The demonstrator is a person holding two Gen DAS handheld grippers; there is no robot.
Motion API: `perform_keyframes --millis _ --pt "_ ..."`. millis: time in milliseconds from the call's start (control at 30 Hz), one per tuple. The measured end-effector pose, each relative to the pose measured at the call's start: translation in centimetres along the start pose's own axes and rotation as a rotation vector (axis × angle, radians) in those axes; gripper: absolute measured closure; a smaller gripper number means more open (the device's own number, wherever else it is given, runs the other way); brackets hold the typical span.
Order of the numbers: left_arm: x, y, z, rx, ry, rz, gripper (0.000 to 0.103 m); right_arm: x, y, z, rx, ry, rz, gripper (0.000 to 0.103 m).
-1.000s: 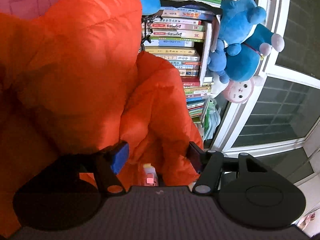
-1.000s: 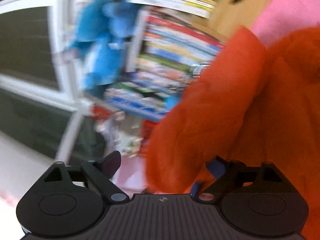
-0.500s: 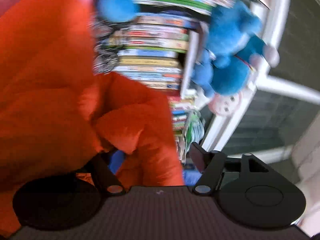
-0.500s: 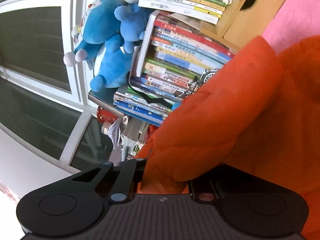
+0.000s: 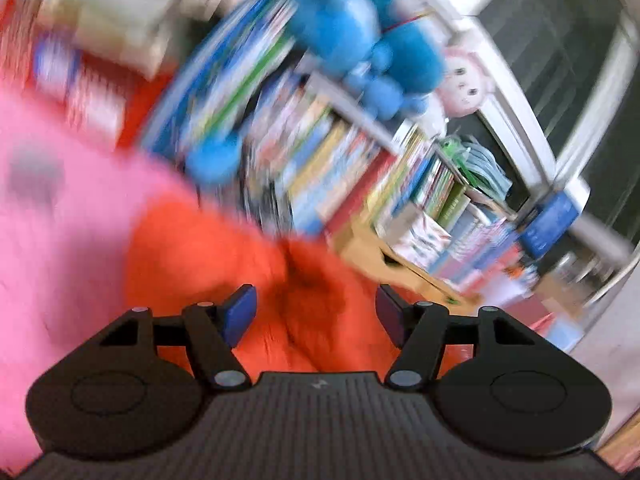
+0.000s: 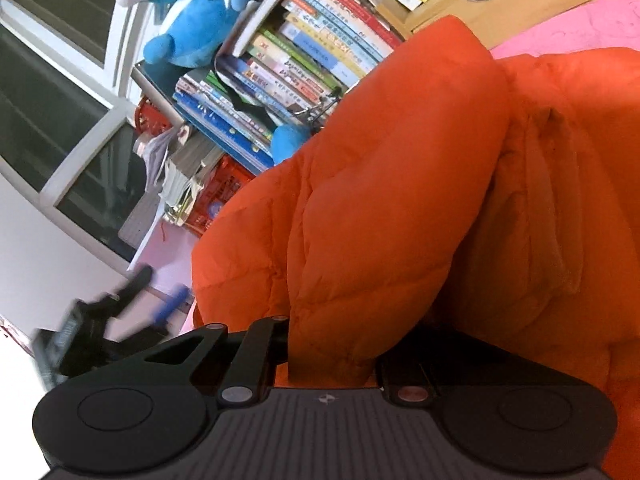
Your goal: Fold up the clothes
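Orange puffer jacket pinched by the right gripper.
Its fingers clamp a jacket fold above the pink bedding; the left gripper is spread wide, empty, jacket beyond it, stacked books behind.

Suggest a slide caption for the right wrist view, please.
Right tongs shut on the orange puffer jacket beside stacked books.

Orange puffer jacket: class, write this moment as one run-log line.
task: fold clothes | right gripper: shut on orange puffer jacket | left gripper: open, pads clear of jacket | surface: pink cover
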State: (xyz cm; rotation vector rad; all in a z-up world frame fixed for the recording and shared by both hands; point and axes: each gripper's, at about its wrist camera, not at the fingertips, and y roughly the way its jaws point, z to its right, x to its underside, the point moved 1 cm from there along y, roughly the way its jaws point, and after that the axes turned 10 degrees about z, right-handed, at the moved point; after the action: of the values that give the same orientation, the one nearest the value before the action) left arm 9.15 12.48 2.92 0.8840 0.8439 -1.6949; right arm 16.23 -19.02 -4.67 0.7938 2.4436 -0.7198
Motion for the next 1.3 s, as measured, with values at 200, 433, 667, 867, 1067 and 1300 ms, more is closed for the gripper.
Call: perform_keyframes --millis 200,433,667,867,1067,1300 --pt "1.5 5.1 6.6 -0.05 0.242 0.025 0.033 0.9 1.4 -2.4 0.018 -0.066 0.029 0.086" --pt "5.0 7.9 4.1 -0.316 0.459 0.002 0.036 3.5 -1.5 -5.7 0.155 -0.446 0.067 0.058" --pt "4.6 6.8 3.4 -0.383 0.597 0.057 0.036 3.1 -7.5 -8.8 0.264 -0.777 0.329 0.033" --pt "4.1 4.9 6.5 -0.333 0.563 0.137 0.038 1.5 -4.3 -9.1 0.464 -0.918 0.431 0.056" --pt "7.4 5.2 8.0 -0.299 0.679 0.072 0.036 3.7 1.7 -6.8 0.505 -0.839 0.275 0.07" --pt "8.2 7.2 5.6 -0.398 0.735 -0.027 0.022 6.1 0.1 -5.9 0.589 -1.048 0.261 0.071"
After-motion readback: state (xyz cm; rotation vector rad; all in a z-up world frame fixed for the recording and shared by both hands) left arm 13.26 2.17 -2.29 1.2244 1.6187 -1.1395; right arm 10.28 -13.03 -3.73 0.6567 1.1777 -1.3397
